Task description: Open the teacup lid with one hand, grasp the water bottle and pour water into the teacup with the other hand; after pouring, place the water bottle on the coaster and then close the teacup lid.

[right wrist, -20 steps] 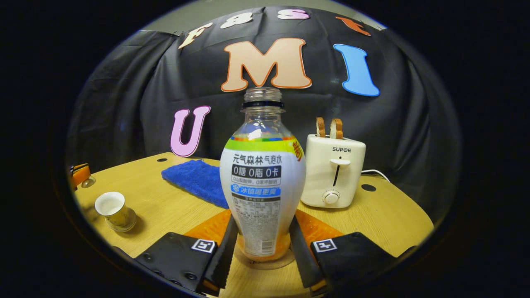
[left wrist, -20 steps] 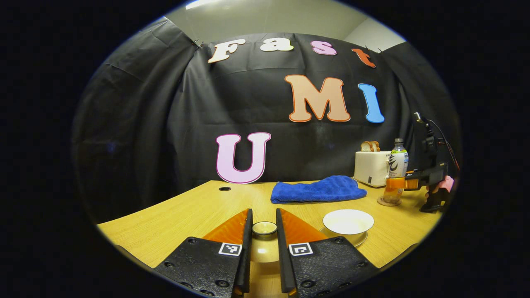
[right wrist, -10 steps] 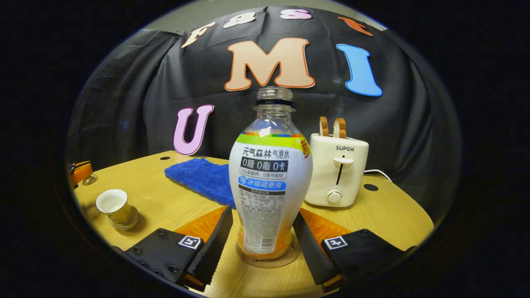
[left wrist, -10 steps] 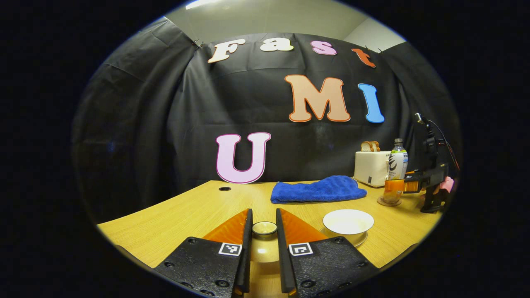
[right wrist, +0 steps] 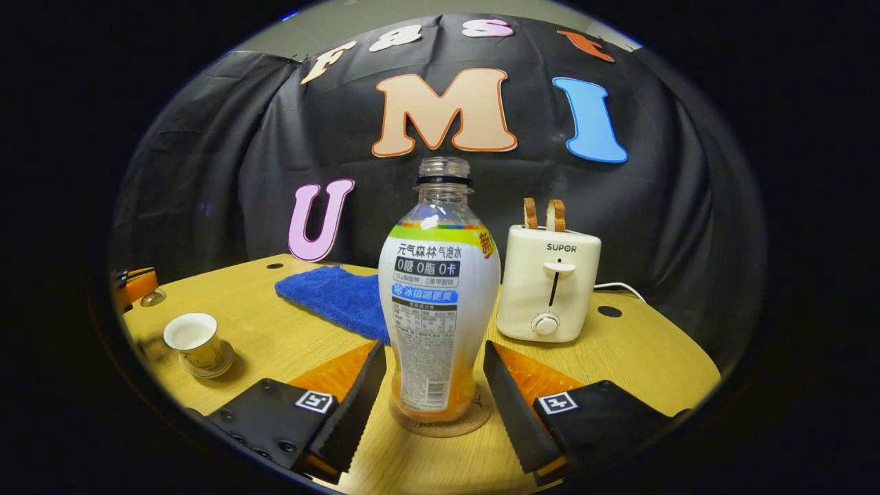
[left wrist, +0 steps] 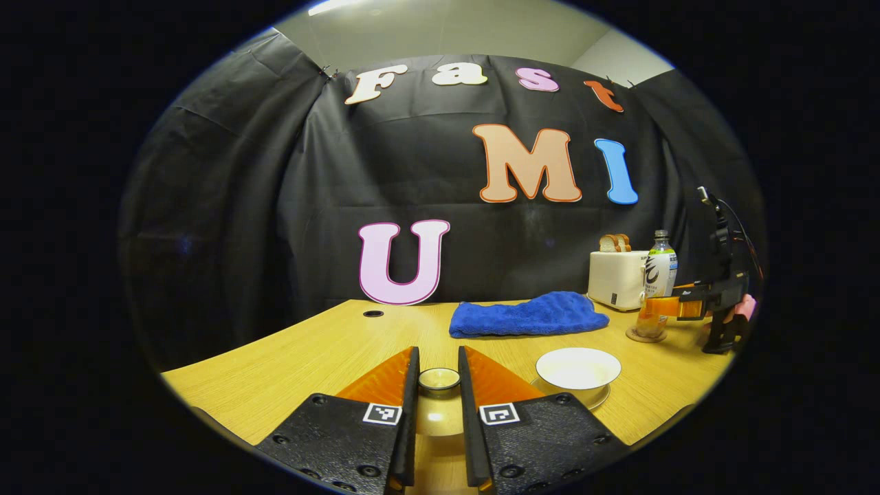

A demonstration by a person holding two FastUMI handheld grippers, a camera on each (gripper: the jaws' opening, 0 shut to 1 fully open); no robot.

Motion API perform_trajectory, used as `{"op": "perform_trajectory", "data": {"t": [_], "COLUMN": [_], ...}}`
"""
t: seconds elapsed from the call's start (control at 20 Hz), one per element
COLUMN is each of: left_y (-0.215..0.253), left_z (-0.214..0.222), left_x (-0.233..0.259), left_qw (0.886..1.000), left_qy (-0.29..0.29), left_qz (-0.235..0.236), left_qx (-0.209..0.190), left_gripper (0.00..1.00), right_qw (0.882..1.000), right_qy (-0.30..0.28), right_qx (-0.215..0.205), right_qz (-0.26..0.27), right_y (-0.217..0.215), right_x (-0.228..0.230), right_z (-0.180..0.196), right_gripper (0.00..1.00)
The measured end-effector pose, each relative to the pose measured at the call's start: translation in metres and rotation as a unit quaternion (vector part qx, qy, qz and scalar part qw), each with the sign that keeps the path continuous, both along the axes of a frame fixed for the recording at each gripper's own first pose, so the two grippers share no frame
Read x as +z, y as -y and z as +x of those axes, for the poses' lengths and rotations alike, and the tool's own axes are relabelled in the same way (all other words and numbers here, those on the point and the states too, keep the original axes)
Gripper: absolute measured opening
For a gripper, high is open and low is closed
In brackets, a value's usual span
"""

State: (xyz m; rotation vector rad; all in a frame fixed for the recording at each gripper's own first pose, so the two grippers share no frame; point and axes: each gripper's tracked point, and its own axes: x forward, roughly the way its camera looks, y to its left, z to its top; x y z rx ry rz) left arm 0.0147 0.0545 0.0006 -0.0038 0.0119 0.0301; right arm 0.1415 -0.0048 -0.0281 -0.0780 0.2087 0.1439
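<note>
— Water bottle: where is it?
— Upright on the round coaster, between the fingers of the right claw, which stands open with a gap on each side of the bottle.
— And the left claw?
— Pinched on the knob of the teacup lid, held up above the tabletop.
— What lies beyond?
— The uncovered teacup on its saucer to the left, a blue cloth behind, and a toaster with two slices just right of the bottle.
</note>
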Motion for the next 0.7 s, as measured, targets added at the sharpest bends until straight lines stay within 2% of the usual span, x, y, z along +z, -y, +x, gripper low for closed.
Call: {"op": "perform_trajectory", "data": {"t": [0.2, 0.25, 0.35, 0.4, 0.5, 0.6, 0.7], "left_y": [0.0, 0.0, -0.001, -0.001, 0.0, 0.001, 0.003], "left_z": [0.0, 0.0, 0.0, 0.0, 0.0, 0.0, 0.0], "left_x": [0.0, 0.0, 0.001, 0.0, 0.0, 0.0, 0.001], "left_qw": [1.0, 1.0, 1.0, 1.0, 1.0, 1.0, 1.0], "left_qy": [0.0, 0.0, 0.0, 0.0, 0.0, 0.0, 0.0], "left_qz": [0.0, 0.0, 0.0, 0.0, 0.0, 0.0, -0.001], "left_qx": [0.0, 0.0, 0.001, 0.002, 0.0, -0.001, -0.001], "left_gripper": [0.27, 0.27, 0.27, 0.27, 0.27, 0.27, 0.27], "right_qw": [1.0, 0.999, 0.999, 0.999, 0.998, 0.996, 0.994], "right_qy": [0.012, 0.014, 0.022, 0.029, 0.047, 0.071, 0.093], "right_qx": [-0.007, -0.007, -0.009, -0.012, -0.018, -0.027, -0.045], "right_qz": [0.026, 0.037, 0.044, 0.04, 0.035, 0.038, 0.038], "right_y": [0.008, 0.008, 0.013, 0.016, 0.023, 0.03, 0.039], "right_x": [0.004, 0.006, 0.01, 0.012, 0.019, 0.028, 0.035], "right_z": [-0.016, -0.022, -0.033, -0.038, -0.051, -0.062, -0.071], "right_gripper": [0.92, 0.96, 0.88, 0.91, 0.92, 0.88, 0.94]}}
